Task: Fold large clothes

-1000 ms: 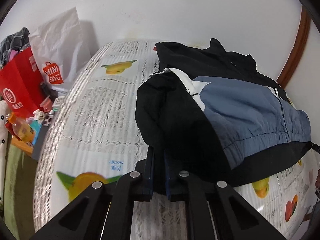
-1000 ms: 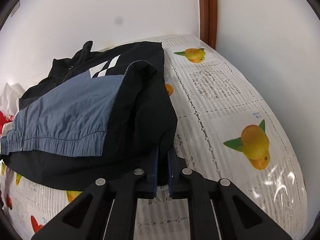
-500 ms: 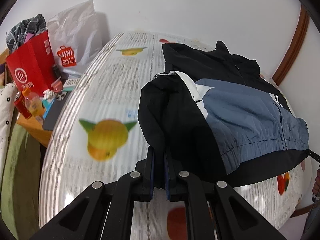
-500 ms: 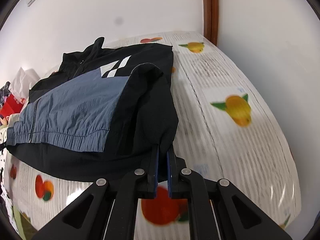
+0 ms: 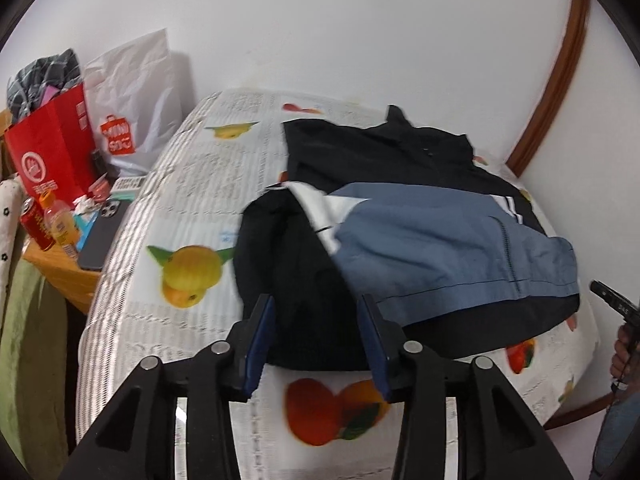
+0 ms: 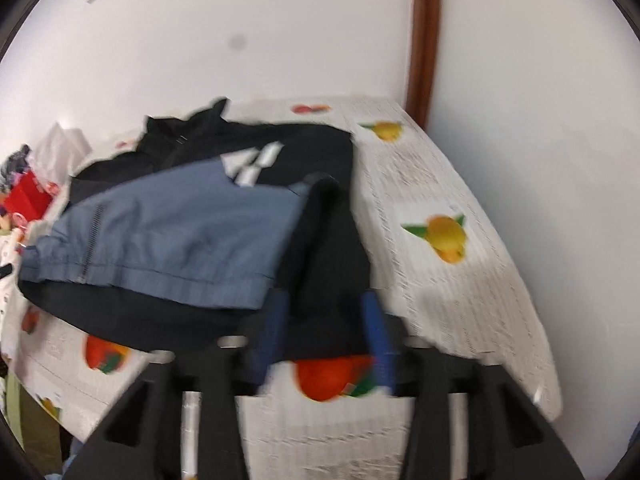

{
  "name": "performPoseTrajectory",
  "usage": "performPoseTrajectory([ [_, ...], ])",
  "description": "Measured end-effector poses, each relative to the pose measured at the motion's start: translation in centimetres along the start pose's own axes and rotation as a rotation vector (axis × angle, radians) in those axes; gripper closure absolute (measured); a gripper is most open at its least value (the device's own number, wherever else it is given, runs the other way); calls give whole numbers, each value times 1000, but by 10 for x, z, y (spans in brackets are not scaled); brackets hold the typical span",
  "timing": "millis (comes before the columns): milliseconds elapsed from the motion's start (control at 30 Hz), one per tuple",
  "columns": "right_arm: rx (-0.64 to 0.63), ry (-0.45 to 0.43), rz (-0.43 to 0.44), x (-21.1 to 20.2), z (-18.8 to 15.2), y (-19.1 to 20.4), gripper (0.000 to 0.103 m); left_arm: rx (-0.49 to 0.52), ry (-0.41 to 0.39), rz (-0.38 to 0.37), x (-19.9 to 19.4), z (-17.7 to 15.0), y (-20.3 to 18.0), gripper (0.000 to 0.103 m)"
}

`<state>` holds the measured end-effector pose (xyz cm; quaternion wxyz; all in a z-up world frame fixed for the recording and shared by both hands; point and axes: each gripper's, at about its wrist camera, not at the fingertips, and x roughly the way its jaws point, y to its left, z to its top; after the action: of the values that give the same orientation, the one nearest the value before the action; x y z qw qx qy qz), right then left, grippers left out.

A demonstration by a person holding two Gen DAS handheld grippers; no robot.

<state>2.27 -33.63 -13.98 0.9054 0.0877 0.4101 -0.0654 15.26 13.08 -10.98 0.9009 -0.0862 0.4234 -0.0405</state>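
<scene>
A black and blue jacket [image 5: 440, 240] lies on the table with the fruit-print cloth [image 5: 192, 184], both sleeves folded inward. My left gripper [image 5: 318, 332] hangs over the near edge of its black left sleeve fold. Its jaws are opening, with the fabric between the blue pads [image 5: 260, 344] but lying loose. In the right wrist view, which is blurred, the jacket [image 6: 180, 232] shows its white stripes. My right gripper [image 6: 326, 328] stands over the black right sleeve fold. Its jaws are also opening, and the cloth between them is no longer pinched.
Left of the table a low wooden stand [image 5: 60, 276] carries a red bag [image 5: 52, 152], a white shopping bag [image 5: 132, 120], a bottle [image 5: 60, 220], a can [image 5: 36, 220] and a phone [image 5: 102, 236]. A brown door frame [image 6: 426, 40] rises behind the far right corner.
Both grippers were shut on the black sleeve folds and now have parted jaws. Both have drawn back and up, so more of the table's near edge shows.
</scene>
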Motion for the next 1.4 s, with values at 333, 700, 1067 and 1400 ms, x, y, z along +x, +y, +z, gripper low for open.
performPoseTrajectory([
  [333, 36, 33, 27, 38, 9, 21, 50, 0, 66, -40, 32, 6, -16, 56],
  [700, 33, 70, -57, 76, 18, 34, 71, -18, 129, -58, 65, 10, -21, 65],
  [1067, 58, -132, 44, 24, 46, 32, 92, 53, -30, -105, 17, 47, -43, 88],
  [1400, 137, -234, 94, 23, 96, 23, 92, 7, -67, -110, 37, 104, -40, 88],
])
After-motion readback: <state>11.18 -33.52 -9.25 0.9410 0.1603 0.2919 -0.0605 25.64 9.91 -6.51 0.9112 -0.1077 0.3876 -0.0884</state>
